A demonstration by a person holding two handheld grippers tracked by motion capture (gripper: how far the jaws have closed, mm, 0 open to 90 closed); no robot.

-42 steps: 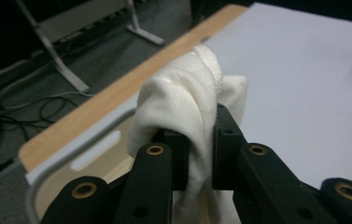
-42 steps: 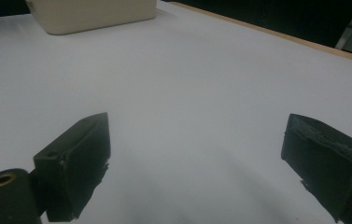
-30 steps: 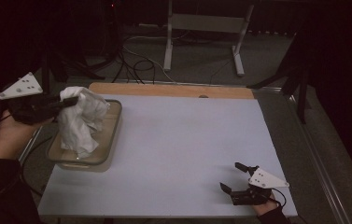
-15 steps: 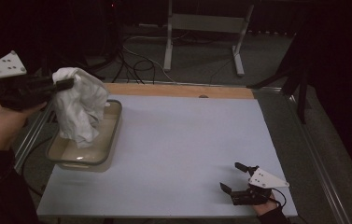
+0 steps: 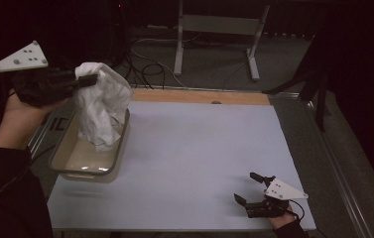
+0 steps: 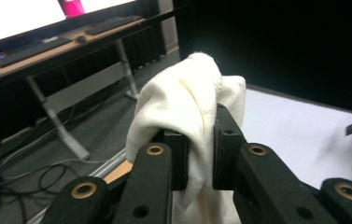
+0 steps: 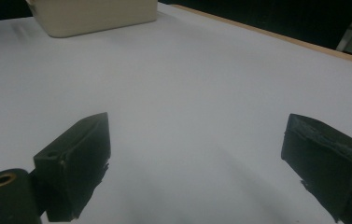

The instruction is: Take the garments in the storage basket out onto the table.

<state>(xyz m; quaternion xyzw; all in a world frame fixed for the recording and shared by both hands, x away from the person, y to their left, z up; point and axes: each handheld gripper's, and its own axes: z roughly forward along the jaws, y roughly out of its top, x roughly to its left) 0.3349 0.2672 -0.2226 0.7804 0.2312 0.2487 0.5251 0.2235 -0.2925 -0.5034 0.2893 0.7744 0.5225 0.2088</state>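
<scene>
Raised since the earlier frames: white cloth (image 5: 101, 106), now hung higher, its lower end just inside the glass dish (image 5: 65, 161). Left gripper (image 5: 89, 80): jaws clamped on the cloth's top fold. Right gripper (image 5: 248, 187): jaws wide apart, nothing held, rested on the white table (image 5: 199, 148). Step judged: lifting out. Next required: clearing the dish rim.

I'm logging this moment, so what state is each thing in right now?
White cloth: bunched, pinched at its top, hanging over the dish, its lower end inside it.
Glass dish: upright on the table's left edge.
Left tongs: shut on the cloth, held above the dish.
Right tongs: open, holding nothing, low at the table's near right corner.
</scene>
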